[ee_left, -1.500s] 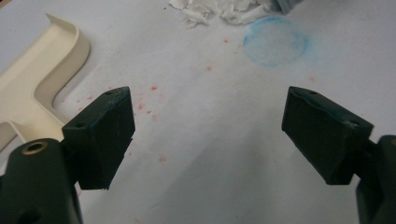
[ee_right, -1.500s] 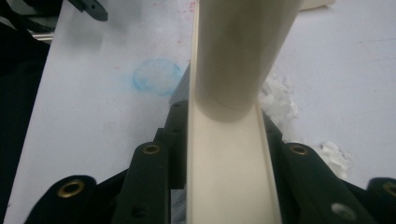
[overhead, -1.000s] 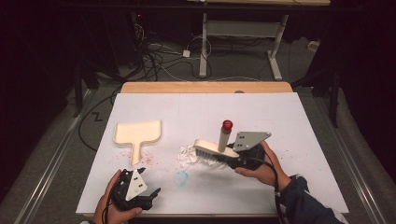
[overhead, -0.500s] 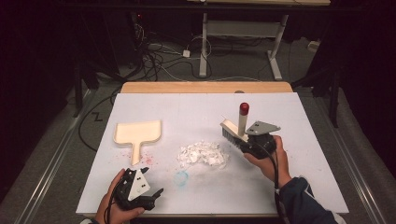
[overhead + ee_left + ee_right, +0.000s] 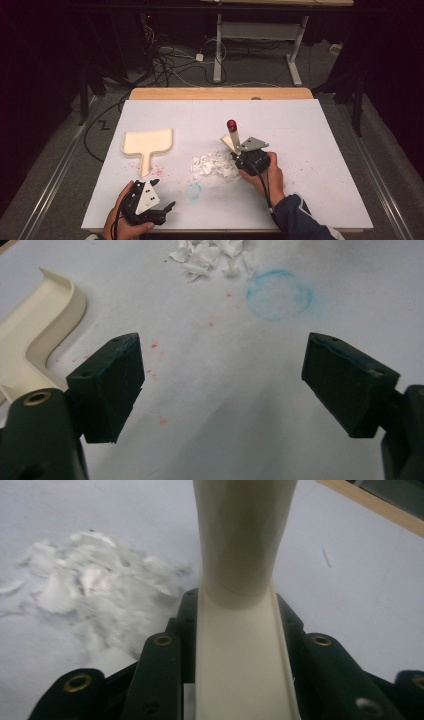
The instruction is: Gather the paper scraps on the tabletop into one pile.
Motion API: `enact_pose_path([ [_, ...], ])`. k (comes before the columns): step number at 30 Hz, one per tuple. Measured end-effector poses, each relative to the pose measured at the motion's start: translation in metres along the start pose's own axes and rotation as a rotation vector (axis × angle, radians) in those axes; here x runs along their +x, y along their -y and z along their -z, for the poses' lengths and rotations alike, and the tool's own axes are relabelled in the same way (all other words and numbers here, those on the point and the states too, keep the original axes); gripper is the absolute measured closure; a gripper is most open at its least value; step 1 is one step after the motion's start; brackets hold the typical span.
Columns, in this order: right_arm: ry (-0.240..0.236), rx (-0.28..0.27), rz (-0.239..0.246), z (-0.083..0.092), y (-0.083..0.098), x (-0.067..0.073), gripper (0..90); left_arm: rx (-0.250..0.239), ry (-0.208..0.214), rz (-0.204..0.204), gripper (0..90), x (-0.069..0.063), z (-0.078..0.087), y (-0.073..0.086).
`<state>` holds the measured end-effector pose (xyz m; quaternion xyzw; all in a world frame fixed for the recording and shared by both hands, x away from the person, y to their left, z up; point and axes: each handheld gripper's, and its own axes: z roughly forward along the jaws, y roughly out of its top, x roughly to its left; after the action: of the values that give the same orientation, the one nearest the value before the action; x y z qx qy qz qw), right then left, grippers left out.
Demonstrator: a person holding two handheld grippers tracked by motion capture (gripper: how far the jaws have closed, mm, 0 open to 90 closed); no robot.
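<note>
A heap of white paper scraps (image 5: 212, 165) lies mid-table. My right gripper (image 5: 239, 153) sits at the heap's right edge, shut on a cream brush (image 5: 231, 134) whose red-tipped handle points up and away. In the right gripper view the brush's cream handle (image 5: 240, 555) runs up between the jaws, with the scraps (image 5: 95, 590) to its left. A cream dustpan (image 5: 147, 142) lies flat at the left. My left gripper (image 5: 162, 207) rests near the front edge, open with nothing between its jaws (image 5: 220, 385); beyond it lie the dustpan's corner (image 5: 30, 335) and scraps (image 5: 210, 255).
A faint blue ring (image 5: 194, 190) is drawn on the white sheet in front of the heap. Red specks dot the sheet near the dustpan handle and at the right. A wooden table edge (image 5: 220, 93) borders the back; cables and table legs lie on the floor beyond.
The right gripper lifted the brush off the heap, swung it right, then came down at the heap's right edge. The left gripper stayed put.
</note>
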<state>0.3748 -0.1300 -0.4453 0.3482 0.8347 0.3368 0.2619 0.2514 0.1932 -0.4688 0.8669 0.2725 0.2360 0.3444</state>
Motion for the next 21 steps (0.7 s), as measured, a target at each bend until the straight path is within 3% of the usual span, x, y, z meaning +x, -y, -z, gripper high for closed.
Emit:
enact_pose_path([
  [4, -0.001, -0.008, -0.001, -0.004, -0.009, 0.019, 67.3, 0.000, 0.003, 0.011, 16.3, 0.002, -0.001, 0.000],
  [9, -0.036, -0.038, 0.031, -0.010, -0.023, 0.043, 67.5, -0.003, -0.007, -0.005, 16.3, 0.002, -0.002, -0.002],
  [11, -0.029, -0.041, 0.056, -0.011, -0.026, 0.050, 67.5, 0.000, -0.007, -0.007, 16.3, 0.001, -0.002, -0.002],
  [13, -0.030, -0.048, 0.061, -0.010, -0.026, 0.049, 67.6, -0.003, -0.009, -0.004, 16.3, 0.000, -0.002, -0.002],
  [16, -0.038, -0.082, 0.032, -0.002, -0.027, 0.036, 67.6, 0.002, -0.017, -0.007, 16.3, -0.001, -0.002, -0.002],
  [18, -0.023, -0.099, 0.044, 0.005, -0.029, 0.029, 67.6, 0.005, -0.014, -0.004, 16.3, -0.002, -0.001, -0.002],
  [21, -0.040, -0.124, 0.041, 0.014, -0.030, 0.018, 67.6, 0.014, -0.023, -0.017, 16.3, -0.002, -0.001, -0.002],
])
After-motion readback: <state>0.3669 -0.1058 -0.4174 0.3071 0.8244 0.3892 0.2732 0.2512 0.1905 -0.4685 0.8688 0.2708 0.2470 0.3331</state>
